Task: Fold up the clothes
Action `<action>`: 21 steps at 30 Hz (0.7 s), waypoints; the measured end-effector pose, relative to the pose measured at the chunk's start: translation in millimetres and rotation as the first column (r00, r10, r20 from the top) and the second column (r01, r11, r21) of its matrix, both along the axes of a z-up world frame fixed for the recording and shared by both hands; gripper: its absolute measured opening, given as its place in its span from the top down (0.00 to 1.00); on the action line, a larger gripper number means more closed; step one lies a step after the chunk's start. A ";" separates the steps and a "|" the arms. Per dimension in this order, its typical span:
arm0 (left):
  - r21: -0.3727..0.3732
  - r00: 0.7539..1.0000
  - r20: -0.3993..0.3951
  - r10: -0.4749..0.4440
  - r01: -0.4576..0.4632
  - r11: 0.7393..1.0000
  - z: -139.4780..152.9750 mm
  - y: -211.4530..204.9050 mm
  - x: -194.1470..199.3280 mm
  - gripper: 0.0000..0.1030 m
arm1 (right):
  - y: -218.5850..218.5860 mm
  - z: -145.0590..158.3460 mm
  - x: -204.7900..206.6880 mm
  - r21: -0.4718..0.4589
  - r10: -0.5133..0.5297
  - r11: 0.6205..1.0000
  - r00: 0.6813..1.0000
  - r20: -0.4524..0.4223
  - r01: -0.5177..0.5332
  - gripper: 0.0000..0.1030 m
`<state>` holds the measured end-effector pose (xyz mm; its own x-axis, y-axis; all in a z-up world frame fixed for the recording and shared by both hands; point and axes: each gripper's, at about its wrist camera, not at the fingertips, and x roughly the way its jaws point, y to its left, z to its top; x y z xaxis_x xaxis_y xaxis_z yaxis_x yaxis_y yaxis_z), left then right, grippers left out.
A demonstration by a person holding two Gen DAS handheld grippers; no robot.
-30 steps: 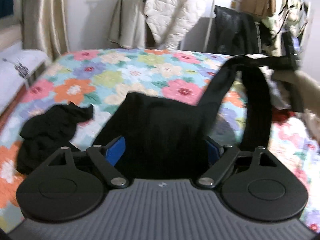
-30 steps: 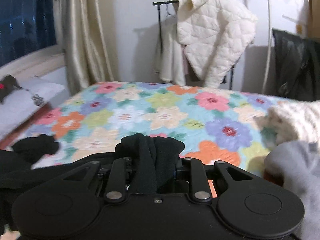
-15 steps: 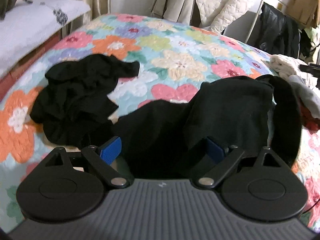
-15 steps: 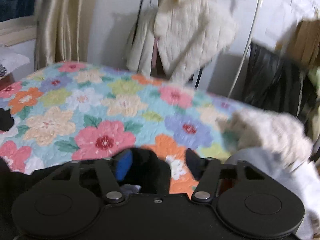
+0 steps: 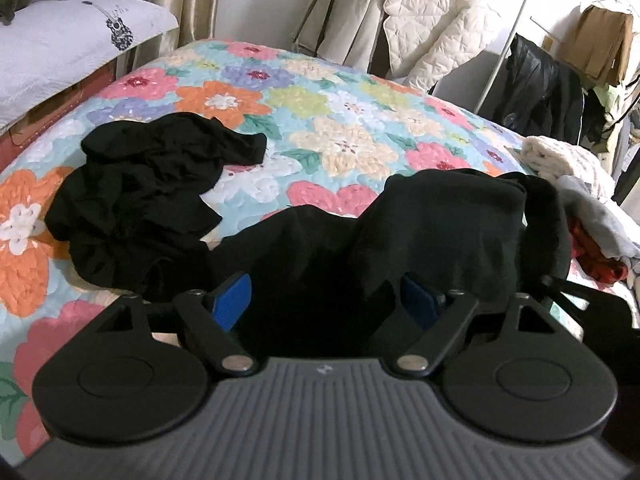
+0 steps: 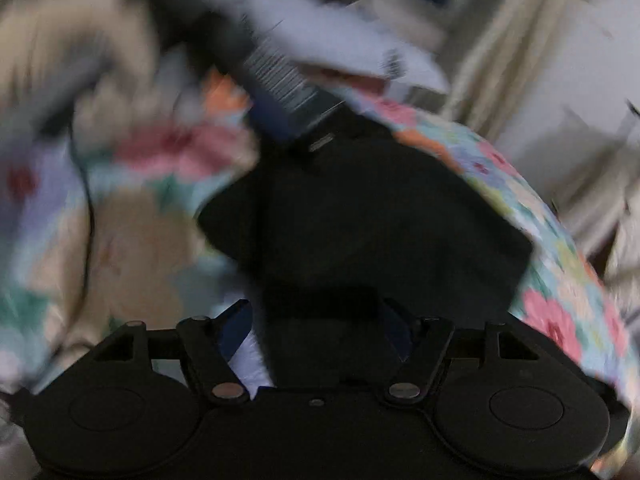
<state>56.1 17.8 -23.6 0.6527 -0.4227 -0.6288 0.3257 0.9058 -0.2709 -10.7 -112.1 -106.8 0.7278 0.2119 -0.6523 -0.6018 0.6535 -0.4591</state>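
A black garment (image 5: 400,240) lies bunched on the floral bed quilt (image 5: 328,120), its near part lying between the blue-padded fingers (image 5: 232,300) of the left gripper (image 5: 324,300). Those jaws stand wide and are closing, the pads not visibly pressing the cloth. The right gripper (image 6: 316,324), in a heavily blurred view, is spread wide over the same dark fabric (image 6: 380,220), holding nothing. A 2nd crumpled black garment (image 5: 144,192) lies further left on the quilt, apart from both grippers.

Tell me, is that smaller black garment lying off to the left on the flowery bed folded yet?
Not folded. The black garment lies crumpled in a bunched heap on the bedspread, its edges uneven.
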 end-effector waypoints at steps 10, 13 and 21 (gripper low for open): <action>-0.042 0.984 0.173 -0.045 0.053 0.998 9.6 6.2 -8.2 0.17 | -57.3 42.5 55.9 0.255 -0.182 0.949 0.983 -0.033 0.185 0.92; -0.002 0.978 0.182 -0.104 0.106 0.994 4.7 -14.3 -8.8 0.15 | -107.4 69.7 75.1 0.446 -0.276 0.846 0.956 -0.098 0.290 0.93; 0.239 0.965 0.153 -0.213 0.172 0.955 -20.2 -78.0 -19.7 0.07 | -159.4 96.4 121.1 0.448 -0.421 0.810 0.907 -0.002 0.377 0.93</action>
<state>36.4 -60.2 -43.8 0.6811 -0.4140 -0.6039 0.5239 0.8517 0.0071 110.4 -271.6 -10.4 0.8623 0.1311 -0.4892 -0.2135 0.9700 -0.1163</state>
